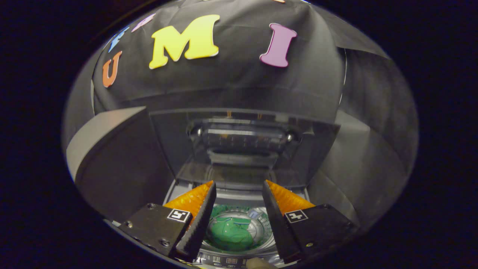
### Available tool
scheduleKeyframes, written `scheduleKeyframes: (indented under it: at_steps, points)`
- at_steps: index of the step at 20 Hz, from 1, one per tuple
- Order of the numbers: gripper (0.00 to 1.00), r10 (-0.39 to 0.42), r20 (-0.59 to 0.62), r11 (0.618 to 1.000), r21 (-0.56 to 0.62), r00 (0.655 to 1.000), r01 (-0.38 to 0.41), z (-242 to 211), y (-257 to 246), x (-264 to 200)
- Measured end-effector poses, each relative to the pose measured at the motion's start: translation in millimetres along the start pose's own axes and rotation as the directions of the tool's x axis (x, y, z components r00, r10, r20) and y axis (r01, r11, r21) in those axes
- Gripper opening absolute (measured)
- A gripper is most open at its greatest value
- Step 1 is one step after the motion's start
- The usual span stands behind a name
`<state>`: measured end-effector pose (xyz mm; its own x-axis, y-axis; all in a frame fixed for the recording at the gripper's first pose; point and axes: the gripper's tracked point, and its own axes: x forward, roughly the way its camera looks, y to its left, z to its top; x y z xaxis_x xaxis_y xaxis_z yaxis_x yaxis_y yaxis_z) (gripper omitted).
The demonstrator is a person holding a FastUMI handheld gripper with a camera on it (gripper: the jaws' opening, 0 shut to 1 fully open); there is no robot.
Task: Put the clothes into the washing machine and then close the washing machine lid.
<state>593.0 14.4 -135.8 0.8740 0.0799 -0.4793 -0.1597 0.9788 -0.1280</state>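
Observation:
A green garment lies crumpled inside the drum of the top-loading washing machine, seen below and between my fingers. The machine's lid stands raised upright beyond the fingers, its glossy dark inner face reflecting the machine. My gripper hovers above the drum opening, open, with nothing between its fingers.
The control panel runs along the machine's near edge, under the fingers. A grey panel stands at the left of the machine and black cloth walls close the booth behind and at the right.

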Motion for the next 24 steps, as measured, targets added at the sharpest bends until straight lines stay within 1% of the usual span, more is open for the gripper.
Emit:
scheduleKeyframes:
  at_steps: [2,6,7,8,13,16,18,24]
  points:
    - [0.78,0.004,0.043,1.000,0.014,0.999,-0.005,28,-4,-9]
    - [0.78,0.011,0.108,1.000,0.025,0.994,-0.014,72,-8,-12]
    - [0.78,0.013,0.121,0.999,0.027,0.993,-0.016,83,-8,-11]
    - [0.81,0.013,0.131,0.999,0.031,0.991,-0.017,93,-8,-8]
    - [0.81,0.011,0.179,0.999,0.040,0.984,-0.019,131,-6,3]
    - [0.81,0.006,0.175,0.999,0.044,0.985,-0.014,145,-6,22]
    - [0.81,-0.003,0.158,0.998,0.055,0.987,-0.006,145,-6,34]
    - [0.81,-0.023,0.095,0.996,0.089,0.995,0.015,132,-6,69]
